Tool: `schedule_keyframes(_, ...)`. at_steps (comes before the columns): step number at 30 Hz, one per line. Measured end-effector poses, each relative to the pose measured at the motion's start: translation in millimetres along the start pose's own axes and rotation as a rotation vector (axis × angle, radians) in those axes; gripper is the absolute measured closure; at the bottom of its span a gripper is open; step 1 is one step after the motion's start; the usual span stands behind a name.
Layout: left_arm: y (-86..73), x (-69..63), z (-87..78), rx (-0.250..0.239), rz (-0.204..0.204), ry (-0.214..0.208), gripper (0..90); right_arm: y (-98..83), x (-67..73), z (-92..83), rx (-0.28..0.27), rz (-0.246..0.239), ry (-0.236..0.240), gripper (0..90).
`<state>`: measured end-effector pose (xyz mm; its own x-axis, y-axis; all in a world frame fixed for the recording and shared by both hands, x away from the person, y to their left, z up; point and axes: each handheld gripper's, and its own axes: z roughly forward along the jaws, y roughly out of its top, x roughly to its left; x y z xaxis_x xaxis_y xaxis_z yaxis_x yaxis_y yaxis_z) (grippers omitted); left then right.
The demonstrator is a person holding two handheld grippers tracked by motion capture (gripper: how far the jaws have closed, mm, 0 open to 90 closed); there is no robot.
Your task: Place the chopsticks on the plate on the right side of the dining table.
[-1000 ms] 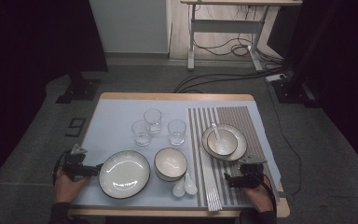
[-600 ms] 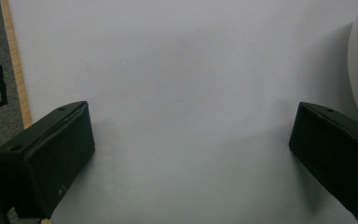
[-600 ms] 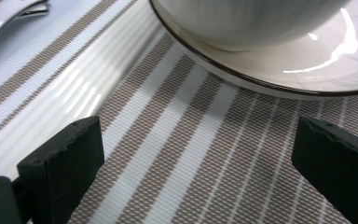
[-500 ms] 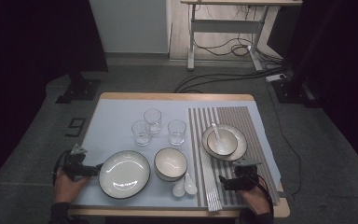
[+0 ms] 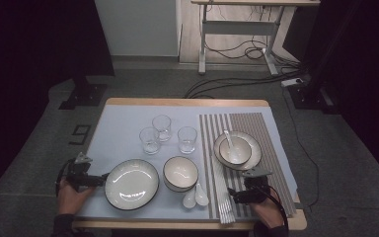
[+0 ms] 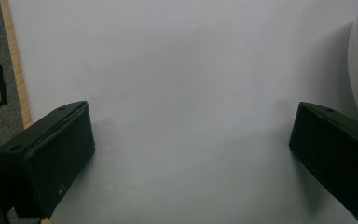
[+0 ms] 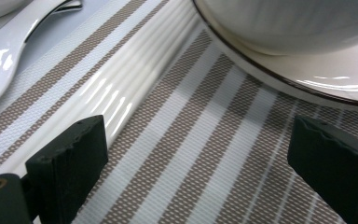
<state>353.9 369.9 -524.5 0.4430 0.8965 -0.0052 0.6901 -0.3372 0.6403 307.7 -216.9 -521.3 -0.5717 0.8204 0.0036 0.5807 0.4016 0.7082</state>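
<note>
Your left gripper (image 5: pixel 100 178) lies low on the pale mat (image 5: pixel 123 126), jaws just beside the big plate (image 5: pixel 131 183). Your right gripper (image 5: pixel 231 197) rests on the striped placemat (image 5: pixel 271 143), jaws pointing at the white chopsticks (image 5: pixel 221 190), near the two spoons (image 5: pixel 195 197), below the bowl on its plate (image 5: pixel 237 150).

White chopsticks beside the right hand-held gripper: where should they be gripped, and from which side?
Probably across the chopsticks near their near ends, coming from above on the placemat side, where the open right hand-held gripper sits. They lie flat and bundled; the spoons crowd their other side.
</note>
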Motion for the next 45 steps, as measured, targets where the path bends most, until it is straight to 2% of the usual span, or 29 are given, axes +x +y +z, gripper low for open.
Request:
schedule_keyframes(20,0.0,0.0,0.0,0.0,0.0,0.0,0.0,1.1,8.7,5.9,0.036,-0.027,0.027,4.9)
schedule_keyframes(24,0.0,0.0,0.0,0.0,0.0,0.0,0.0,-0.1,5.8,5.7,0.046,-0.015,0.01,5.5)
schedule_keyframes(30,0.0,0.0,0.0,0.0,0.0,0.0,0.0,-1.9,-0.4,4.1,0.056,0.01,0.018,5.3)
schedule_keyframes(33,0.0,0.0,0.0,0.0,0.0,0.0,0.0,-2.1,-1.7,3.4,0.072,0.002,0.016,5.1)
schedule_keyframes(36,0.0,0.0,0.0,0.0,0.0,0.0,0.0,-2.2,-3.3,2.9,0.09,-0.007,0.005,7.9)
schedule_keyframes(40,0.0,-0.1,0.0,0.0,0.0,0.0,0.0,-2.2,-6.6,-0.2,0.102,0.005,0.005,12.9)
schedule_keyframes(45,-0.1,-0.1,-0.1,0.0,0.001,0.001,0.0,-2.3,-11.9,-3.5,0.125,0.011,-0.013,14.6)
